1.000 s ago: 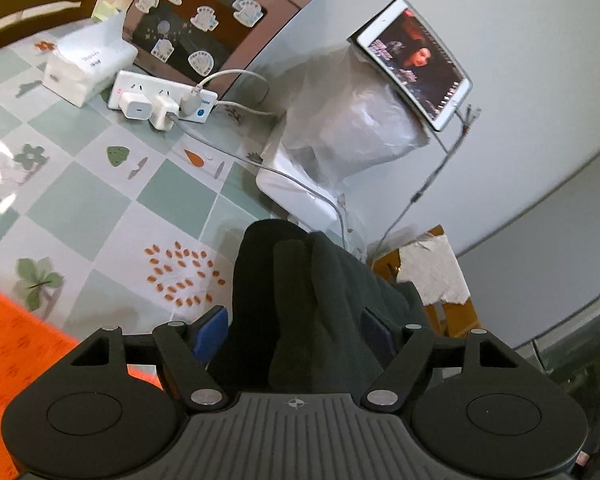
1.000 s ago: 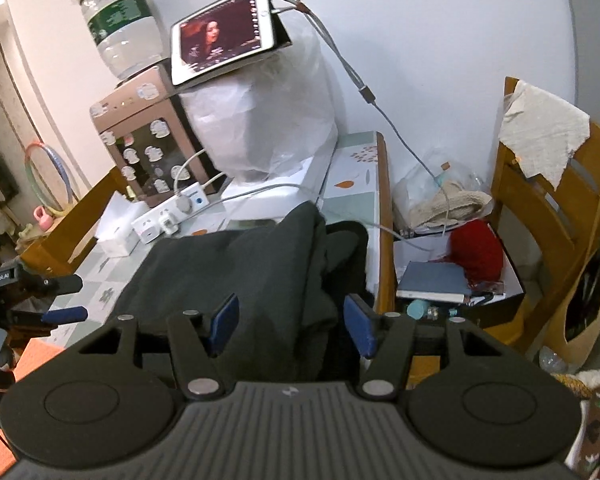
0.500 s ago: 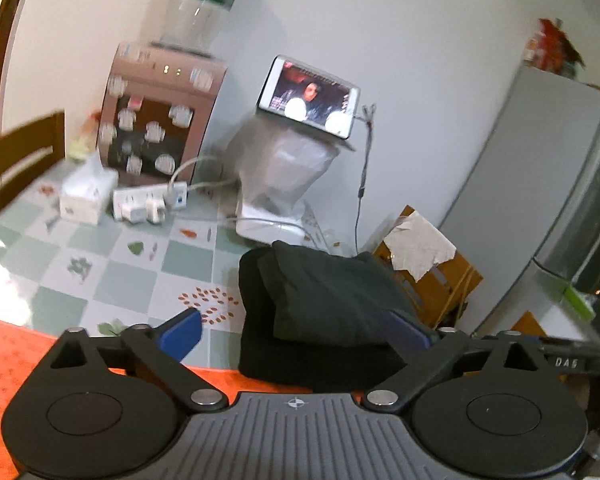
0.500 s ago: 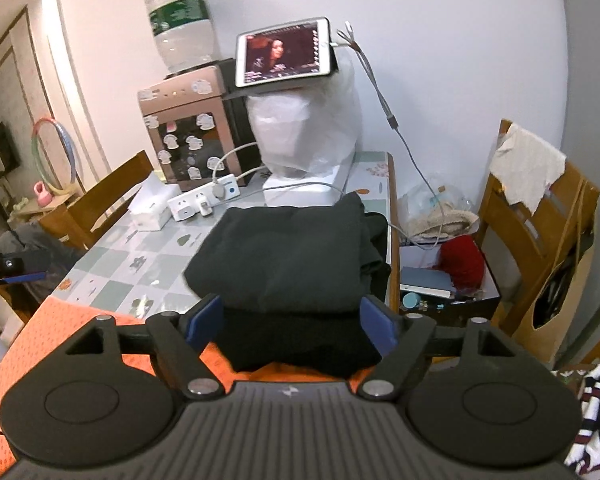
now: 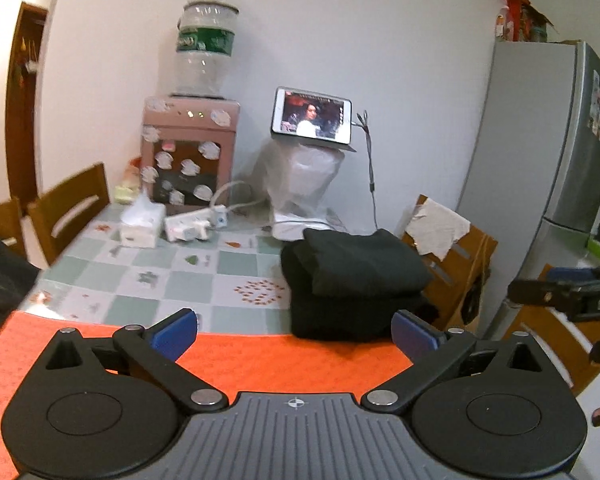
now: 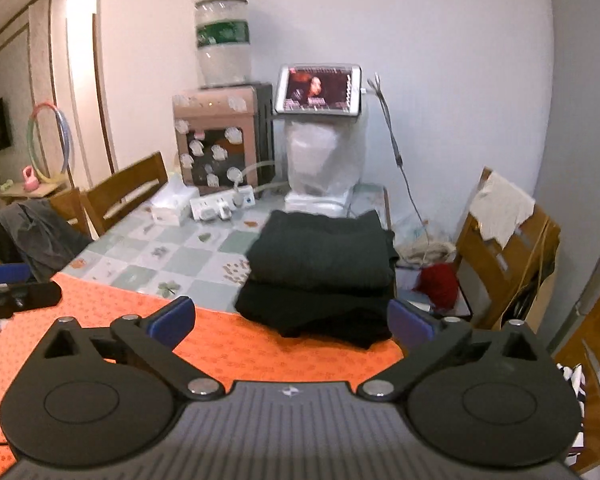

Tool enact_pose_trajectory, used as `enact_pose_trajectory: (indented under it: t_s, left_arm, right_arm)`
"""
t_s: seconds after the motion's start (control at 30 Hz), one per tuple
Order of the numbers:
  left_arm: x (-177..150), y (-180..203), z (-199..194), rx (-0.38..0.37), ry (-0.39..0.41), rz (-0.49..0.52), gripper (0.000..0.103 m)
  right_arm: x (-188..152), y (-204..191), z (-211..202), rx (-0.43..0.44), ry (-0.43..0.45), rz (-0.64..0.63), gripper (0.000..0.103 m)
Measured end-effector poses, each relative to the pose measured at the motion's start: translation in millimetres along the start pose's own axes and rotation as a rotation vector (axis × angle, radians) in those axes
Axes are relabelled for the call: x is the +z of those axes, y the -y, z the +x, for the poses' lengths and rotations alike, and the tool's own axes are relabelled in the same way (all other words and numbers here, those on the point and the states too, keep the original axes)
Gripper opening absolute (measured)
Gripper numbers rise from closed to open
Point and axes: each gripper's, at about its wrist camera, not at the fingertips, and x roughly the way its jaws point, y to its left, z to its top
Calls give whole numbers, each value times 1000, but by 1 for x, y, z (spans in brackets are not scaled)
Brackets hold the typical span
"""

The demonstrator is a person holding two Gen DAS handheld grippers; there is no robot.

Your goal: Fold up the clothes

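A folded dark green garment (image 5: 360, 268) lies on top of a folded black garment (image 5: 352, 316), stacked at the right side of the table, partly on the orange mat (image 5: 260, 356). In the right wrist view the same dark green garment (image 6: 324, 252) sits on the black garment (image 6: 316, 312). My left gripper (image 5: 294, 334) is open, well back from the stack, nothing between its blue pads. My right gripper (image 6: 290, 322) is open too, pulled back over the orange mat (image 6: 228, 348). The right gripper's tip (image 5: 560, 292) shows at the right edge of the left wrist view.
At the back of the checked tablecloth (image 5: 148, 276) stand a tissue box (image 5: 142, 226), a power strip (image 5: 194, 226), a pink dispenser (image 5: 188, 160) under a water bottle, and a tablet (image 5: 312, 118) on a wrapped appliance. Wooden chairs (image 5: 74, 208) flank the table; a fridge (image 5: 560, 168) stands right.
Both grippers let go of the dark green garment, opened wide and drew back toward me. The garment now rests folded on the black one, and the views have widened.
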Motion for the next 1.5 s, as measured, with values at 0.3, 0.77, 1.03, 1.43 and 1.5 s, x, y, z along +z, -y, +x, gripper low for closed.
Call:
enact_pose_trajectory:
  t_s: [0.3, 0.77, 1.03, 1.43, 1.5]
  left_arm:
    - [-30, -18, -66, 12, 9, 16, 103]
    - [-74, -33, -102, 79, -87, -2, 103]
    - [-89, -36, -94, 131, -157, -65, 103]
    - [-101, -31, -78, 142, -243, -138, 103]
    - [-103, -30, -76, 141, -253, -142, 103]
  right_arm:
    - [-32, -68, -54, -63, 24, 39, 103]
    - [-89, -127, -95, -75, -38, 110, 103]
    - [-116, -123, -79, -61, -110, 150, 103]
    - [-131, -110, -58, -70, -145, 150, 103]
    - [-133, -108, -55, -72, -147, 151, 103]
